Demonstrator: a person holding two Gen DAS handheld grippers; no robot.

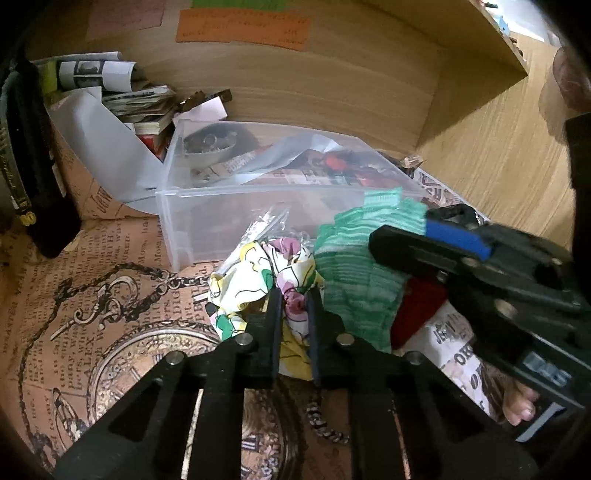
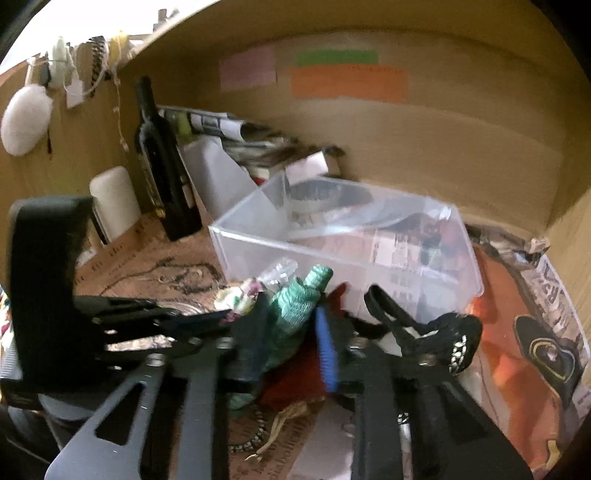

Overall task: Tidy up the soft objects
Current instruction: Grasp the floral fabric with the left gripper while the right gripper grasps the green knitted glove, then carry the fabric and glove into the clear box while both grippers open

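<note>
Left gripper (image 1: 293, 295): nearest of all, low in the left wrist view. Its two black fingers are squeezed onto a bunch of flowery cloth.
Flowery cloth (image 1: 258, 273): white with yellow, pink and green shapes. It is crumpled on the printed paper, just in front of the clear box.
Right gripper (image 2: 291, 325): its fingers pinch the green cloth between them. One finger has a blue pad (image 2: 327, 354).
Green cloth (image 1: 354, 258): striped and fuzzy. It lies right beside the flowery cloth and leans against the front corner of the clear box.
Red cloth (image 1: 417, 306): tucked under the green cloth; only a bit shows.
Clear box (image 1: 192, 221): a see-through plastic tub with no lid, standing behind the cloths. Inside it are a round bowl (image 1: 208, 147) at the back and loose paper sheets. I cannot tell what else is in it.
Crinkly clear wrap (image 1: 266, 225): by the front wall of the box, touching the flowery cloth.
White paper holder (image 1: 103, 147): left of the box, stuffed with folded newspapers and little books.
Dark bottle (image 2: 159, 162): stands upright on the left, near the paper holder.
Printed paper (image 1: 92, 295): brown, with a drawn chain and a clock; it covers the floor of the shelf.
Sticky notes (image 1: 242, 27): orange, green and pink, stuck on the wooden back wall.
</note>
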